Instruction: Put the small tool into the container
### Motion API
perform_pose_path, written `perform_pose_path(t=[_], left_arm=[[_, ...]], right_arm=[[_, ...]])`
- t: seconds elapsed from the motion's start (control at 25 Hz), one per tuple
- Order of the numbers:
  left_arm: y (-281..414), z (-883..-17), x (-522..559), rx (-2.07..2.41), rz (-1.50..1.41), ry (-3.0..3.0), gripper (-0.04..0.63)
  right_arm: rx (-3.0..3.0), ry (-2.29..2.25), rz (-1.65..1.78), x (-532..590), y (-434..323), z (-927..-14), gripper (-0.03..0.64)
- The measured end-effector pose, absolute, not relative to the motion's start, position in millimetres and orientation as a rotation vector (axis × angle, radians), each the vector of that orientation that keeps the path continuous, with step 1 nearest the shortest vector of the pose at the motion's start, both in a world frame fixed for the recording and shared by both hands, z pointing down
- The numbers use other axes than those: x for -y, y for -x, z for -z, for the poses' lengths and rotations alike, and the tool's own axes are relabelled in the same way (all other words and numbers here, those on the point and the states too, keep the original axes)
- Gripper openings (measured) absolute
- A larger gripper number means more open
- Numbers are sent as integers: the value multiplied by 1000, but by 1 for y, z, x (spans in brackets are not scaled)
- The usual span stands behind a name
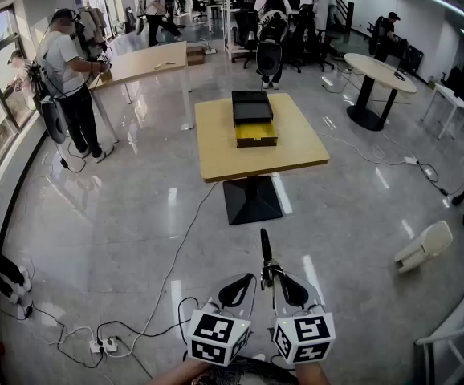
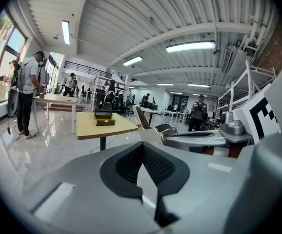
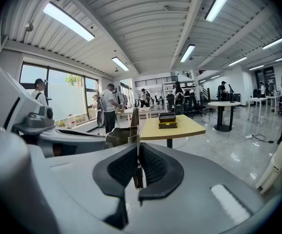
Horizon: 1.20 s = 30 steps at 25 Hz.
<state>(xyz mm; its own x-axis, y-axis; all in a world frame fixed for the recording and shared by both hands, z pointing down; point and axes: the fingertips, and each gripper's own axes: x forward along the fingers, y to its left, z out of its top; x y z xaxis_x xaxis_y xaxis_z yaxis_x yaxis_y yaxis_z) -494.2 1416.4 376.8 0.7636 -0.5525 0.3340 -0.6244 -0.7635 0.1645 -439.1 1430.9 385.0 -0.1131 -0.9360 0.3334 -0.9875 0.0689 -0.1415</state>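
Glossy grey floor (image 1: 136, 239) fills the foreground beneath both grippers. Left gripper (image 1: 246, 281): jaws together, pads meeting with nothing between them. Right gripper (image 1: 276, 279), just beside it: jaws closed on the small tool (image 1: 266, 249), a thin dark piece pinched between the pads and projecting forward past the fingertips. Well ahead stands a square wooden table (image 1: 216, 151) on a black pedestal. On it rests the container (image 1: 252, 107), a black box with a yellow drawer (image 1: 256, 139) pulled out toward the viewer. A person (image 1: 67, 79) stands at a farther desk, left.
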Motion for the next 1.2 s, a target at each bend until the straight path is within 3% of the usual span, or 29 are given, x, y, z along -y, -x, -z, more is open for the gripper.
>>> perform_pose_path(t=[0.4,0.8,1.2], left_arm=[[567,-417,-1351,913,-388,-2674,11],[646,-423,-1190,860,-372,-2692,11],[626,-418,-1077,828,-366,-2703,12]], right_arm=[[2183,-1986,-488,-1365,511,-422,8],[2123,-2024,-489,-1209,590,-428,9],[2109,-2047,-484,-1096,570,-422,9]])
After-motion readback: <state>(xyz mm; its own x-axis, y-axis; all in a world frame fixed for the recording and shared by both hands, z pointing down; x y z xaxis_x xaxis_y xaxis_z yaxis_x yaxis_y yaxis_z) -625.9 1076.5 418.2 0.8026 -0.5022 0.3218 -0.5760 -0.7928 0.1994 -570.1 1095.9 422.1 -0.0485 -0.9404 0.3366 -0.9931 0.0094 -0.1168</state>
